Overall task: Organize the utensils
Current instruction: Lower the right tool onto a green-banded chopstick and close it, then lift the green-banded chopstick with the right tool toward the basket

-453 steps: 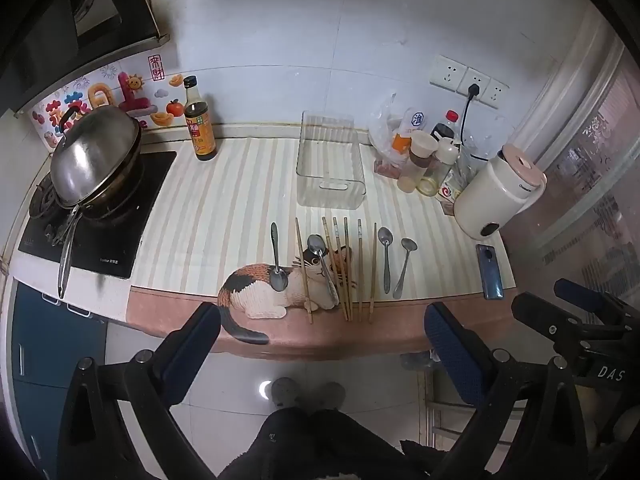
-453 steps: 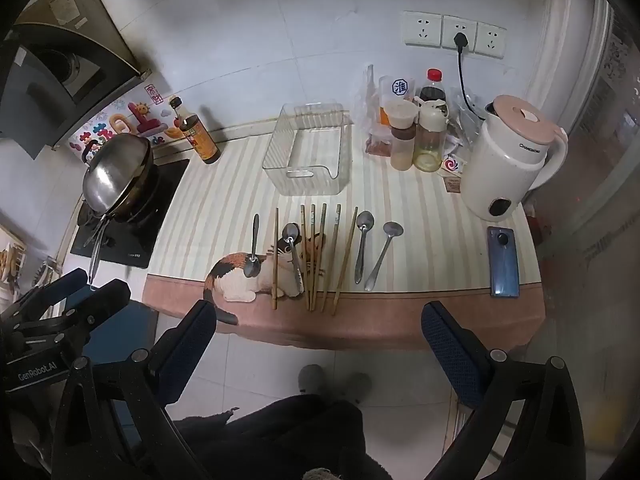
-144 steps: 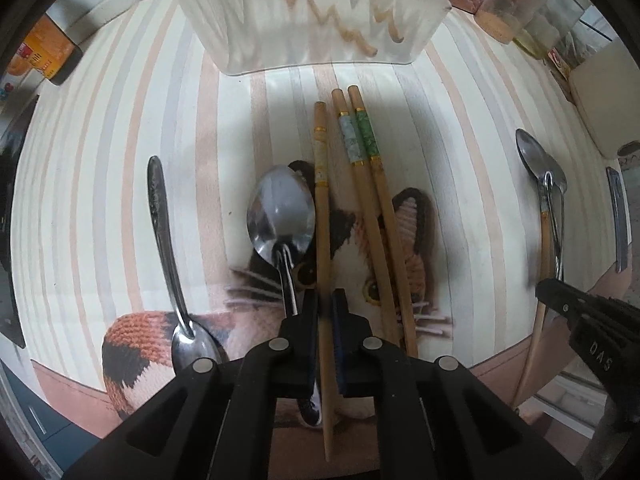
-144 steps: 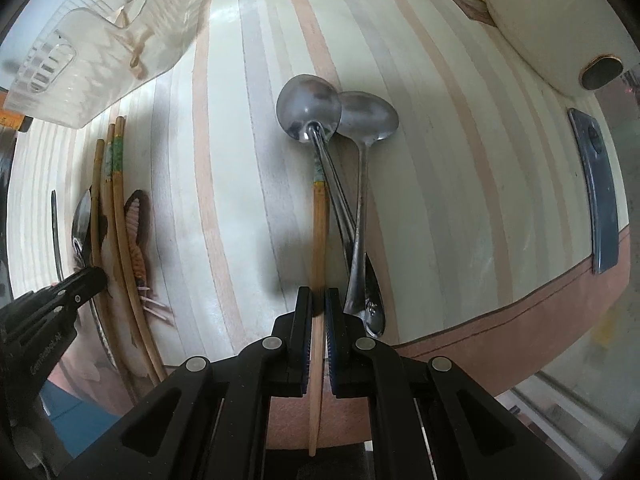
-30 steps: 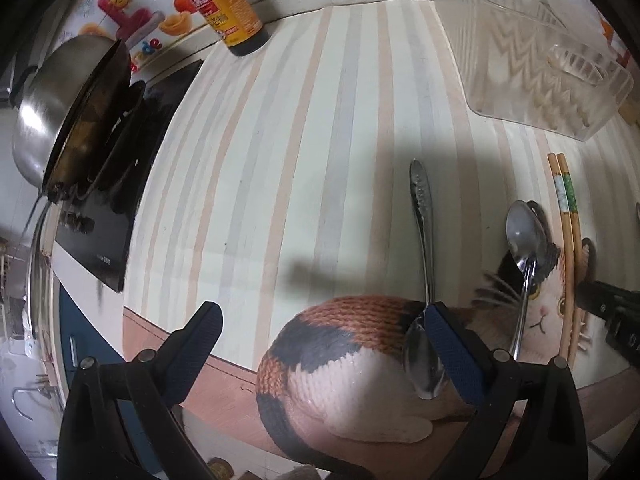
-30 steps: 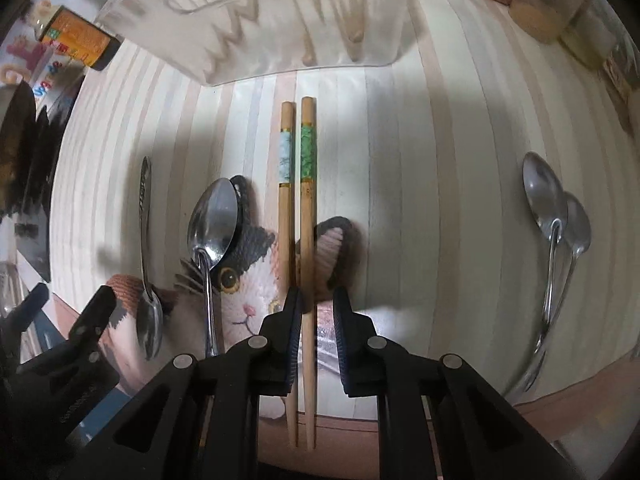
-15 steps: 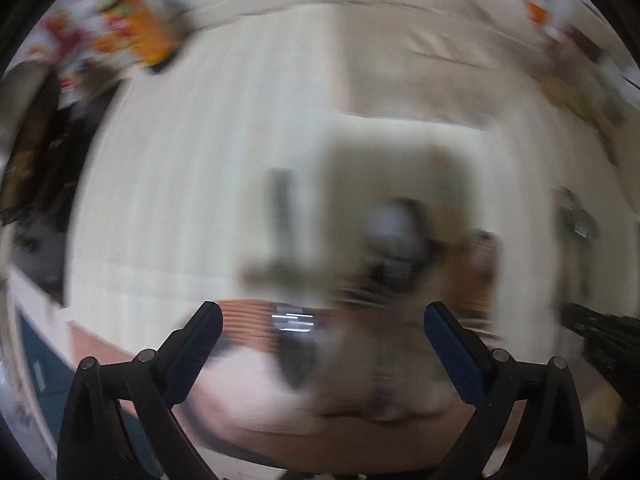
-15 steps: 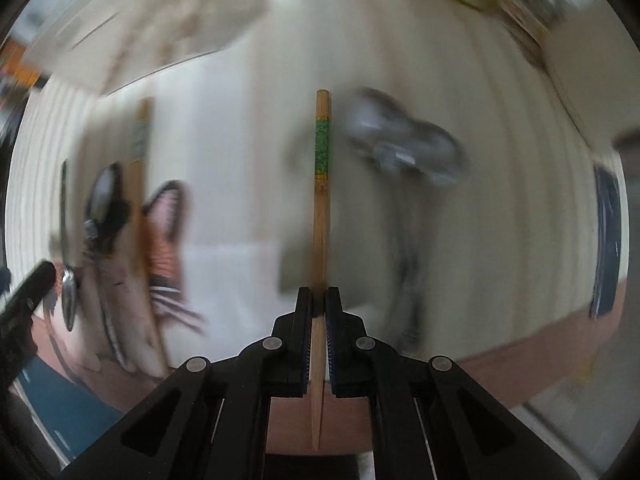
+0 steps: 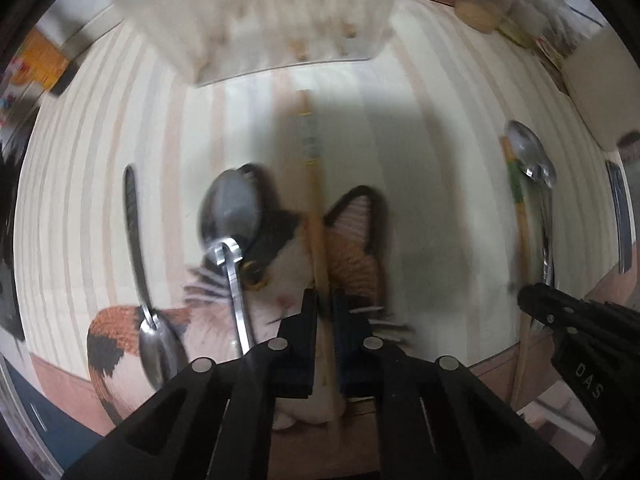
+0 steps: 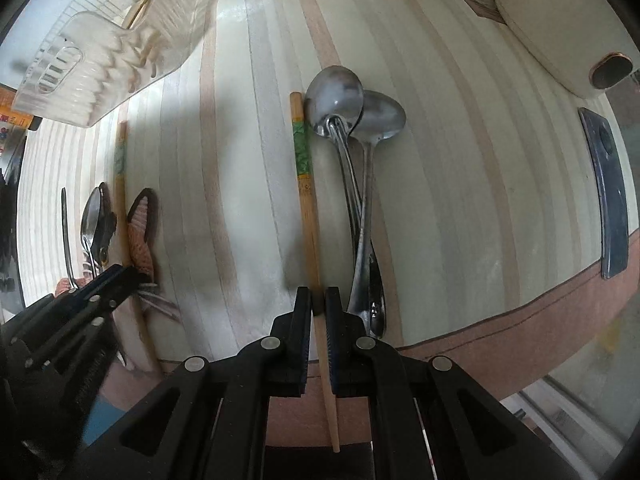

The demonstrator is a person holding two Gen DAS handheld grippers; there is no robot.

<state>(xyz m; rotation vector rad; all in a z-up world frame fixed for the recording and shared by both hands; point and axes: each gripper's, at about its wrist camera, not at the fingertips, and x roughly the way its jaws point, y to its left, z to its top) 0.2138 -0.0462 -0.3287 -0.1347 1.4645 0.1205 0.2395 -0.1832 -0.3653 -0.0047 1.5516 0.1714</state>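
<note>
My left gripper (image 9: pixel 325 304) is shut on a wooden chopstick (image 9: pixel 316 200) that lies over the cat-shaped mat (image 9: pixel 280 280). Two metal spoons (image 9: pixel 230 216) lie to its left on the mat. My right gripper (image 10: pixel 319 300) is shut on a green-banded wooden chopstick (image 10: pixel 306 184) lying on the striped counter beside two overlapping metal spoons (image 10: pixel 352 108). The clear plastic basket (image 9: pixel 256 20) stands ahead with several chopsticks inside; it also shows in the right wrist view (image 10: pixel 120 40).
A cream kettle (image 10: pixel 560 28) and jars (image 9: pixel 480 12) stand at the back right. A dark phone (image 10: pixel 608 192) lies near the counter's right edge. A sauce bottle (image 9: pixel 40 60) stands at the far left. The counter's front edge runs just under both grippers.
My left gripper swung right from the open counter and shut on the chopstick on the cat mat. My right gripper carried the green-banded chopstick right, down beside the two spoons.
</note>
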